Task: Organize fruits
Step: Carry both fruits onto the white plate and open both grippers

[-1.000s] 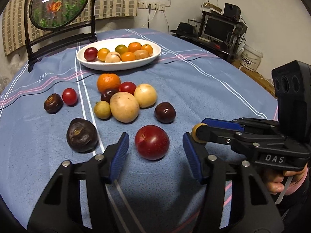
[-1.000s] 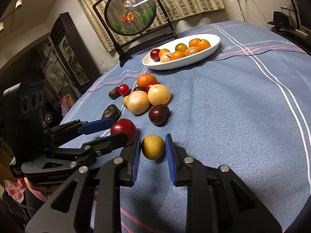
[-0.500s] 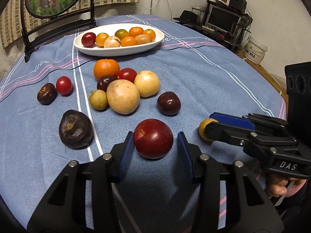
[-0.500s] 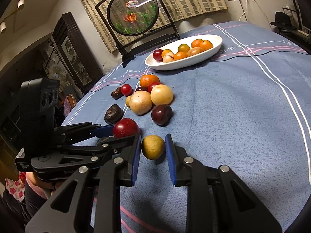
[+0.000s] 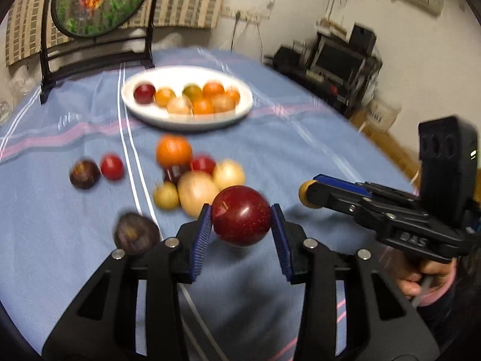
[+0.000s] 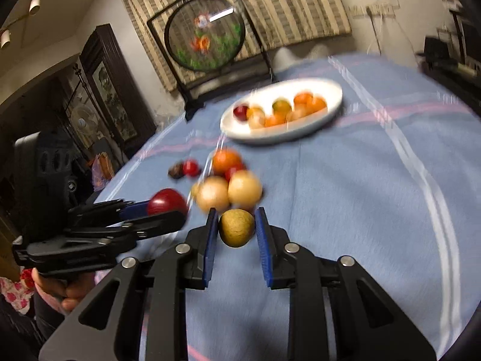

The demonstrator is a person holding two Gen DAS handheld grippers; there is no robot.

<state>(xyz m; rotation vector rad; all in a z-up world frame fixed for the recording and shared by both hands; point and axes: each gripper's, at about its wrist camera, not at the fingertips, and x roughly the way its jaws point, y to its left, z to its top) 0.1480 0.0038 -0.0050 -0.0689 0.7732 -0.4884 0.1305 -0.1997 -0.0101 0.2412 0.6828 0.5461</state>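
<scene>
My left gripper (image 5: 242, 225) is shut on a red apple (image 5: 242, 215) and holds it above the blue cloth; it also shows in the right wrist view (image 6: 166, 203). My right gripper (image 6: 236, 230) is shut on a small yellow-green fruit (image 6: 236, 227), lifted off the table; that fruit also shows in the left wrist view (image 5: 305, 194). A white oval plate (image 5: 186, 121) with several fruits stands farther back. Loose fruits lie between: an orange (image 5: 173, 150), a large yellow fruit (image 5: 197, 192), and a dark wrinkled fruit (image 5: 136, 233).
A small red fruit (image 5: 111, 167) and a dark fruit (image 5: 84, 174) lie at the left. A round framed screen (image 5: 99, 0) stands behind the plate. Shelves with electronics (image 5: 342, 57) are beyond the table's far right edge.
Both grippers have lifted off the table with their fruits; the left one closed on the red apple. The views have tilted up and are blurred by motion.
</scene>
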